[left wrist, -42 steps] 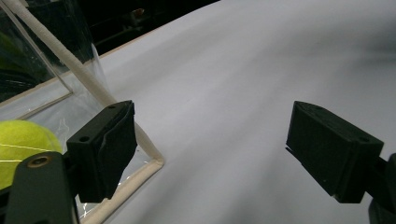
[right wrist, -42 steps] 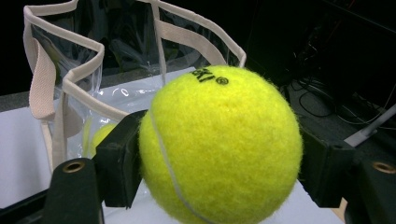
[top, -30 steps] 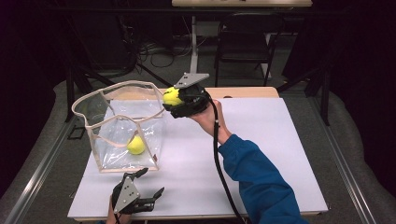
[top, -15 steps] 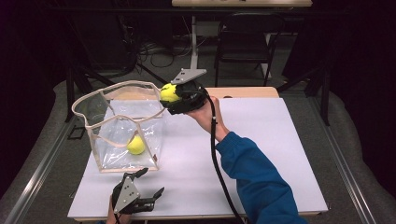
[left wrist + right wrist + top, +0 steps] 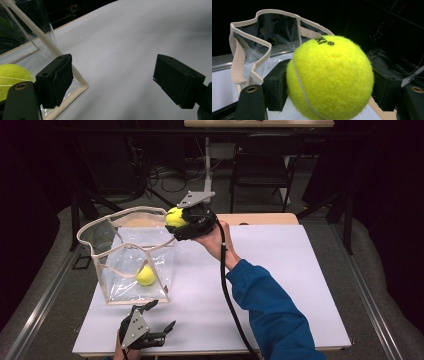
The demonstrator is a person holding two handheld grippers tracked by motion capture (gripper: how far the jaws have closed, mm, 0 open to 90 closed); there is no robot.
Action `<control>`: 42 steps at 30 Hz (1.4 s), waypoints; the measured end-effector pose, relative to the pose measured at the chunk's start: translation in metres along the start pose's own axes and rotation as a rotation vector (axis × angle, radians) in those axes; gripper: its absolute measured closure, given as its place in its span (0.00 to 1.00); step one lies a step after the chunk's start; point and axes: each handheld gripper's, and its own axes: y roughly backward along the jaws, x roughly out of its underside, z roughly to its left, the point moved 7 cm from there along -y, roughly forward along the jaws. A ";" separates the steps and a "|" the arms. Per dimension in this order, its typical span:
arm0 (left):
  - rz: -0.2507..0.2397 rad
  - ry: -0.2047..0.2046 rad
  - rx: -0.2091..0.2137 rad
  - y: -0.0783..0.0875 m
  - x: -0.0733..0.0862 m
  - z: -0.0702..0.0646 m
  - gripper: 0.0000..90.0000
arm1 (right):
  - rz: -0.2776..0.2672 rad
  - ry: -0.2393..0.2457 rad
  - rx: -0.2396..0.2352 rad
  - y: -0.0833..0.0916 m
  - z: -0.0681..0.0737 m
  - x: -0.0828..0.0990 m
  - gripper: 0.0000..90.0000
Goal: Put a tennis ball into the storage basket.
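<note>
Yellow tennis ball (image 5: 329, 77), logo up, pinched in the right gripper (image 5: 186, 222); left gripper (image 5: 112, 82) spread wide.

A dark room — grey floor (image 5: 360, 270), a black chair (image 5: 260, 170) and tangled cables (image 5: 165, 175) behind the white surface (image 5: 280, 285).

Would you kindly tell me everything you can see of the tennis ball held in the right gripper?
The tennis ball is bright yellow and fuzzy like felt, with a pale curved seam and small black print near its top. It looks whole and round. The right gripper is clamped on its two sides, holding it in the air at the far rim of the clear bag. Nothing else visibly touches it.
</note>
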 end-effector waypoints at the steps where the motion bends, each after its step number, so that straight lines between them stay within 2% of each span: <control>1: -0.001 0.000 0.000 0.000 0.000 0.000 0.18 | -0.001 0.002 0.000 -0.001 0.001 0.000 0.29; 30: -0.001 0.001 0.001 0.000 0.000 0.000 0.18 | 0.003 0.024 -0.021 -0.012 0.016 -0.014 0.29; 42: 0.001 0.002 0.004 0.000 0.000 0.000 0.18 | 0.030 0.032 -0.030 -0.019 0.022 -0.017 0.29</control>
